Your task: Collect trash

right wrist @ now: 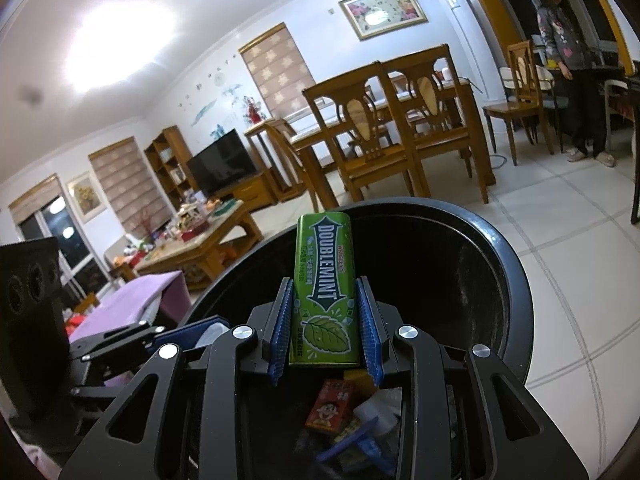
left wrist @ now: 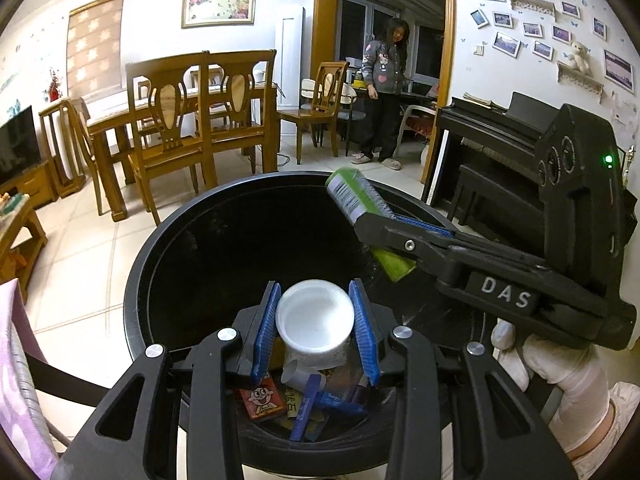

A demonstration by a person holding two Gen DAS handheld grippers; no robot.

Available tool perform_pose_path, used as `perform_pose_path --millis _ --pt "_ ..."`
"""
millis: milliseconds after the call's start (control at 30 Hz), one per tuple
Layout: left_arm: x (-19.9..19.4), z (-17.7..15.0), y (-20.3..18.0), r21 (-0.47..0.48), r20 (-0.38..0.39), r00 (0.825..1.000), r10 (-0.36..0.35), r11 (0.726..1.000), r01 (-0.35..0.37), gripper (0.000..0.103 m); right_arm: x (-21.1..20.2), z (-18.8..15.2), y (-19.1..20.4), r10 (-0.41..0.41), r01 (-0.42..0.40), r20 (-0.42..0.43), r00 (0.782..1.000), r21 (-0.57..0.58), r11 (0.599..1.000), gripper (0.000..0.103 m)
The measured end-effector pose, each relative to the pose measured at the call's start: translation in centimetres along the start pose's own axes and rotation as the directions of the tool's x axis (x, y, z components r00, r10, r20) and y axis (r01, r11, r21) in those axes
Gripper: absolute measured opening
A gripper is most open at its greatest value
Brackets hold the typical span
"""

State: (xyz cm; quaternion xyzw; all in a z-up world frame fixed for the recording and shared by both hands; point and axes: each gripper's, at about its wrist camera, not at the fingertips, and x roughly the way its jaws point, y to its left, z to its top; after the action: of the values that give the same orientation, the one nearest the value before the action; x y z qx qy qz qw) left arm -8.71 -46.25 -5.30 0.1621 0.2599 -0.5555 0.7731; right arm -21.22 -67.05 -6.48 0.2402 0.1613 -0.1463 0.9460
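Hanging over the black bin (left wrist: 136, 280), left gripper (left wrist: 316, 316) clamps a white cup (left wrist: 316, 318); right gripper (right wrist: 326, 318) clamps a green gum pack (right wrist: 324, 288).

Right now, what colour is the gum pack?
Green gum pack, clearest in the right wrist view.

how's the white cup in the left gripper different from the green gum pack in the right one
The white cup is round and plain white; the green gum pack is a flat rectangular box printed DOUBLEMINT with a leaf. The cup's open mouth faces the left wrist camera, while the pack stands lengthwise, sticking out well past the right gripper's pads. Both sit between blue pads, the cup in the left gripper, the pack in the right gripper, and both are over the black bin.
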Motion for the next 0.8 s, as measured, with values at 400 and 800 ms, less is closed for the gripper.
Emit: perform_pose_path --millis 400,800 --pt "-0.5 -0.3 -0.6 0.028 0.008 0.998 0.068 0.997 -0.068 0.098 -0.9 -0.4 0.8 0.033 -0.033 0.048 0.998 -0.007 0.999 0.077" --pt "-4.8 -0.7 0.9 -0.016 0.022 0.994 0.105 0.994 -0.105 0.098 -1.0 0.7 2.5 0.06 -0.061 0.041 0.997 0.035 0.998 0.098"
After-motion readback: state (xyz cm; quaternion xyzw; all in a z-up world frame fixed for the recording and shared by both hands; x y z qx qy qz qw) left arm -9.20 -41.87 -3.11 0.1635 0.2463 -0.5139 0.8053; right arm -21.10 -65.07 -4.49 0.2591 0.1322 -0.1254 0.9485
